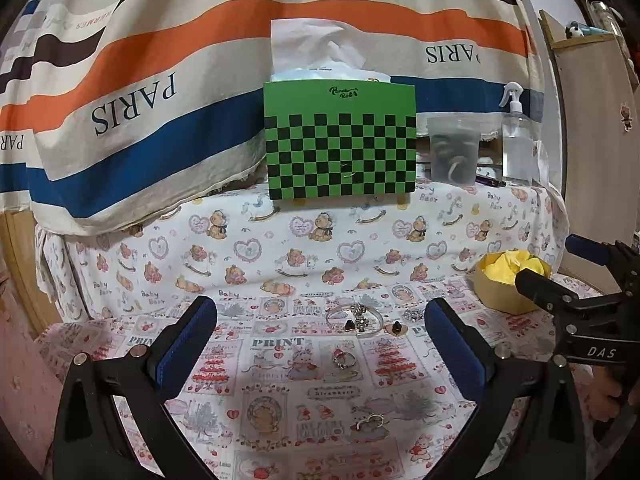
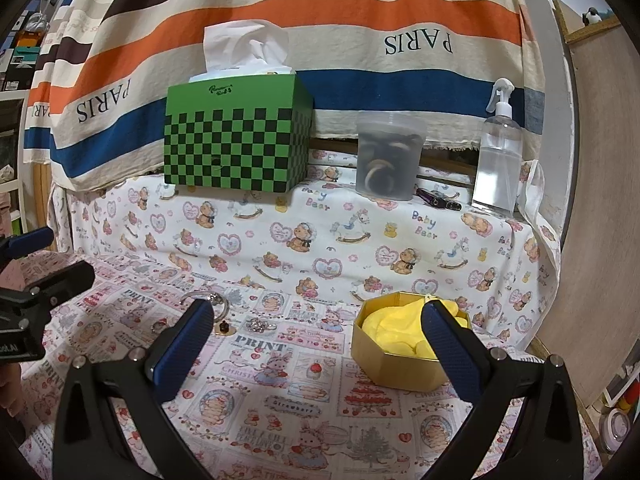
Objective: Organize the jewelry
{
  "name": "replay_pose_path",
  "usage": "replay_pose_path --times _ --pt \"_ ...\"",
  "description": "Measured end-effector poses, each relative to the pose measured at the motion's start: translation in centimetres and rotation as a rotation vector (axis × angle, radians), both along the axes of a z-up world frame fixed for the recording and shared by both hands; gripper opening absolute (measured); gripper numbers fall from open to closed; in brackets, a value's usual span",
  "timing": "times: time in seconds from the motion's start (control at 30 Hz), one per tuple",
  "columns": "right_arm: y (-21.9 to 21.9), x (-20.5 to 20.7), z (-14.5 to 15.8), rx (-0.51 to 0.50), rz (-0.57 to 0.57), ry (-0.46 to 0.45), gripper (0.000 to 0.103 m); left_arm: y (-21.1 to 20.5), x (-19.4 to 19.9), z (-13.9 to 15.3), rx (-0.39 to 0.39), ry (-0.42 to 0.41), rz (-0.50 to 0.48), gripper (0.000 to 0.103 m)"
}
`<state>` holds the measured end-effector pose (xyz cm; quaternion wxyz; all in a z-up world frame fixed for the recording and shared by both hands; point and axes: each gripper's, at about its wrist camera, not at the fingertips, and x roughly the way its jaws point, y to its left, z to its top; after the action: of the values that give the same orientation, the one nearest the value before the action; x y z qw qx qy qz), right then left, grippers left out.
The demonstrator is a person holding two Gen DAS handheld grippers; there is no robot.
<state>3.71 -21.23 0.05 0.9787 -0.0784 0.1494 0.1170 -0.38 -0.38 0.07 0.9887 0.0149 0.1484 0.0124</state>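
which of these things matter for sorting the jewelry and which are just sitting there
For the job:
- gold box with yellow lining
- bangle
- earrings
- ring
- second ring
- left tongs, open
- right tongs, open

Just lying about:
- green checked tissue box
- lidded plastic tub
- spray bottle
- dark pen
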Motion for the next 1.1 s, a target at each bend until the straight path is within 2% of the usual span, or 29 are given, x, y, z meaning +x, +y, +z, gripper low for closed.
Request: replay_pose_path --times 1.1 --pt "-0.11 0.0 -0.04 0.003 0.002 0.001 0.103 -0.3 -0.02 -0.19 -0.003 -0.001 -0.001 0.103"
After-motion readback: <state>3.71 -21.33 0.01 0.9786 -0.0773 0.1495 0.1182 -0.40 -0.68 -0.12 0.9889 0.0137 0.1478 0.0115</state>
